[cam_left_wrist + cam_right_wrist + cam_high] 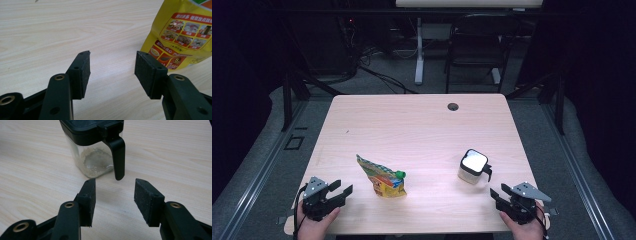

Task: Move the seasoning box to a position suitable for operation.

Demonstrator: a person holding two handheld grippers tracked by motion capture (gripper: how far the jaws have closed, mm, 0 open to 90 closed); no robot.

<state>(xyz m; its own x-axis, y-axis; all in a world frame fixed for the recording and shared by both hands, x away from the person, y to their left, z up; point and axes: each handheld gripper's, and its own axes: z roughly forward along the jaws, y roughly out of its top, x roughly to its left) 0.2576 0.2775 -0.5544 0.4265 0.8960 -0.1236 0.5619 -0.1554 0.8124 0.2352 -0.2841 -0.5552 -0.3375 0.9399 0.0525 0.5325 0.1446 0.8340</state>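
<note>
A yellow printed pouch (383,178) with a green screw cap (399,174) lies on the wooden table (412,130), left of centre near the front. My left gripper (341,191) rests at the front left, open, with nothing between its jaws. In the left gripper view the pouch (182,35) stands just beyond the right jaw, apart from my left gripper (112,70). A small clear jar (472,167) with a black lid and black handle (118,157) stands front right, with pale powder at its bottom (93,162). My right gripper (499,192) is open just short of that handle, seen again in its own view (115,195).
A round cable hole (453,106) sits near the table's far edge. Beyond the table stand a black chair (477,45) and a white desk leg (419,50). Metal floor rails (267,160) run along both sides.
</note>
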